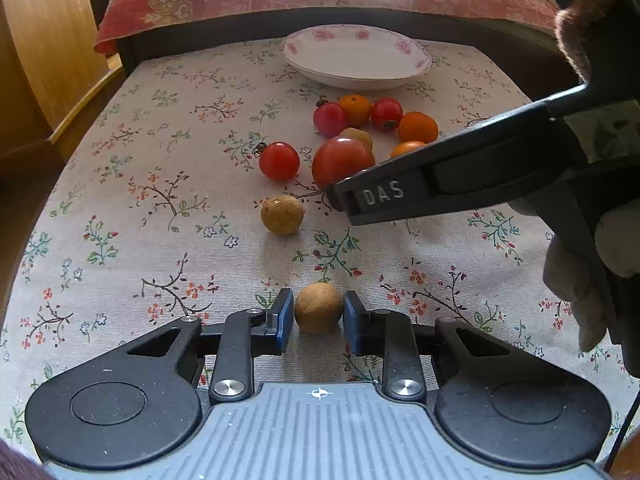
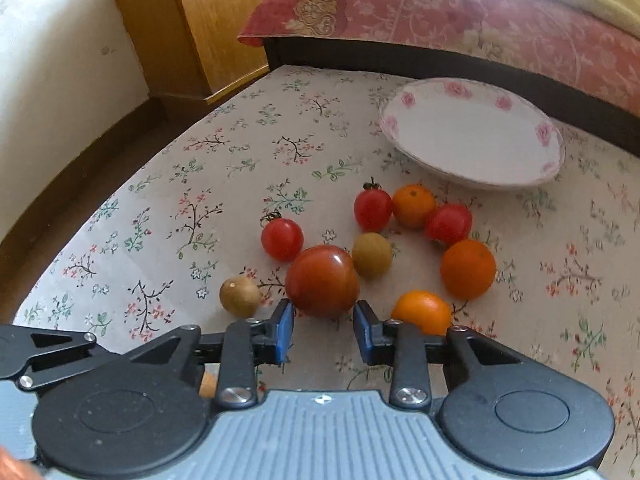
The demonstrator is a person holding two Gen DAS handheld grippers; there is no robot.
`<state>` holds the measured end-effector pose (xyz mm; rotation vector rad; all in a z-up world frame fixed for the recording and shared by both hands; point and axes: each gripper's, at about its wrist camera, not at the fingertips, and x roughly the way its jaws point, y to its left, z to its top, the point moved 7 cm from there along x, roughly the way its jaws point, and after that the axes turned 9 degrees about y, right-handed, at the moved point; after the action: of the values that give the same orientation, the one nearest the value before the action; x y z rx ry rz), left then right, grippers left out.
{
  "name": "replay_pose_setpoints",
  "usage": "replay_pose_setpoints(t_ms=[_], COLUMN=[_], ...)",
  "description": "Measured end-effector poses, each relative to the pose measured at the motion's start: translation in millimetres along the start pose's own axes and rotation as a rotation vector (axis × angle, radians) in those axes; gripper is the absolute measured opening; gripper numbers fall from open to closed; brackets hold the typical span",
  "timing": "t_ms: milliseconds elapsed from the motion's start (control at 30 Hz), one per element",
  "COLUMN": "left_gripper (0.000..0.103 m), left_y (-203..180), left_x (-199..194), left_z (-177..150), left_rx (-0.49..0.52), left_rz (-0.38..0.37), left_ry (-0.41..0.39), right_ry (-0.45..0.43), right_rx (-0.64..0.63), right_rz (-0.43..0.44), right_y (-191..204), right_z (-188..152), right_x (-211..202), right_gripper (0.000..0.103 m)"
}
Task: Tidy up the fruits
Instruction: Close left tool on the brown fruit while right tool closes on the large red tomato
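My left gripper [image 1: 319, 316] is open, its blue pads either side of a tan longan [image 1: 319, 307] on the cloth with small gaps. My right gripper [image 2: 324, 326] is open just in front of a large red tomato [image 2: 322, 280], which also shows in the left wrist view [image 1: 342, 160]. The right gripper's body [image 1: 440, 188] crosses the left wrist view. Cherry tomatoes [image 2: 282, 239], small oranges [image 2: 467, 269] and more longans [image 2: 239, 295] lie around it. A white floral plate [image 2: 472, 132] stands empty behind the fruit.
The floral tablecloth [image 1: 140, 200] covers the table. A bed with a red patterned cover [image 2: 440, 12] runs along the far edge. A wooden cabinet [image 2: 200, 20] stands at the far left, past the table's left edge.
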<state>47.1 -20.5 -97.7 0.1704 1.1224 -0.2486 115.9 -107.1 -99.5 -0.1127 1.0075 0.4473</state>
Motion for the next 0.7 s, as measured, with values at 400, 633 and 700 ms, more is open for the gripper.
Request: replay_pose_setpoints(t_ms=[400, 633, 700], left_gripper=[0.033, 0.033, 0.033], left_y=[0.9, 1.8, 1.9], left_x=[-3.6, -7.6, -8.8], left_z=[0.2, 2.7, 3.7], left_rx=[-0.012, -0.015, -0.016], left_rz=[-0.012, -0.007, -0.005], left_ry=[-0.007, -0.022, -0.026], right_ry=[-0.001, -0.002, -0.007], right_rx=[-0.024, -0.02, -0.025], right_rz=[0.005, -0.017, -0.024], right_y=[6.7, 4.0, 4.2], right_z=[4.1, 2.3, 2.2], right_x=[8.9, 0.4, -2.7], right_gripper=[0.035, 0.034, 0.034])
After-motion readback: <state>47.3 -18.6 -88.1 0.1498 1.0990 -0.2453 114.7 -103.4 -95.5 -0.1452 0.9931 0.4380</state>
